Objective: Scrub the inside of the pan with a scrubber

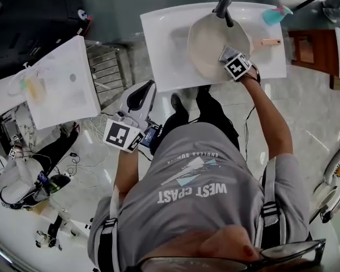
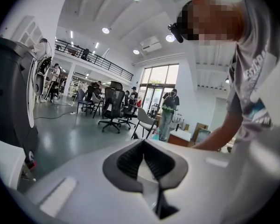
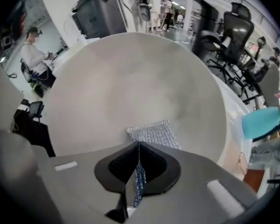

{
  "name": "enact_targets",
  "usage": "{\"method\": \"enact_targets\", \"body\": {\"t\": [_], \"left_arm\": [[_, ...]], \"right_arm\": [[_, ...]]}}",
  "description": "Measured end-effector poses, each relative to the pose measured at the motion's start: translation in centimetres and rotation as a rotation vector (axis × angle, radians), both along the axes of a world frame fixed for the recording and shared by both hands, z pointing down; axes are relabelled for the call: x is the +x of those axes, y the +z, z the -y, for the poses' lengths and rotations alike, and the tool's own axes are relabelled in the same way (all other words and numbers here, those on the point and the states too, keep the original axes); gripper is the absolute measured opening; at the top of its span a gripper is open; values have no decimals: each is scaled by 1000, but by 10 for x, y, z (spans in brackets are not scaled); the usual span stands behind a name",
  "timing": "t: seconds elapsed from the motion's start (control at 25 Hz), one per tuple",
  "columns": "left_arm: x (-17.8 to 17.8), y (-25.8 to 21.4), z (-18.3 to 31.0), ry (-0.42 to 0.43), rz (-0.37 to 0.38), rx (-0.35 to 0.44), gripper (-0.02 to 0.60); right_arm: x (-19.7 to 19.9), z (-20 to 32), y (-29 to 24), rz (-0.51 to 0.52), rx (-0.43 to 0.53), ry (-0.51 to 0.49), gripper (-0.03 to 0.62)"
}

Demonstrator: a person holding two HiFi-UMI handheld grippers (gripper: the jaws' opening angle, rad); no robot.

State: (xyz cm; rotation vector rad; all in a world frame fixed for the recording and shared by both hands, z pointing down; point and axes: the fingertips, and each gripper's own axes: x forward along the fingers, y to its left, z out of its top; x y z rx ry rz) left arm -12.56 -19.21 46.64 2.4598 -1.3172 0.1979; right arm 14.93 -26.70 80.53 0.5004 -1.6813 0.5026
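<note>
Fingers of left gripper pressed together on nothing, held at lower left of head view, well apart from white desk. Fingers of right gripper clamped on silver mesh scrubber, laid against inside of beige pan on desk, upper right of centre.

Before me stands a white table; a teal bottle sits at its far right corner, with a small copper-coloured item near it; a second white table stands to my left; black office chairs and a standing person occupy the hall beyond.
</note>
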Motion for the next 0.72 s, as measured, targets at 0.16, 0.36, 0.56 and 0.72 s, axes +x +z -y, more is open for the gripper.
{"method": "enact_targets", "body": {"t": [0.16,0.36,0.56,0.72], "left_arm": [[8,-1,7,18,-3,1,3],[6,2,6,8,8,-14,3],[-4,8,1,-22,22,-28,3],[-9,7,-6,-39,26,-23,3]], "right_arm": [[-61,-37,-8,76,-35,-141,9],[-121,-1,-8,212,18,-70,9],[-137,85,-8,264,177,64,10],[-98,121,3,162,252,112,9]]}}
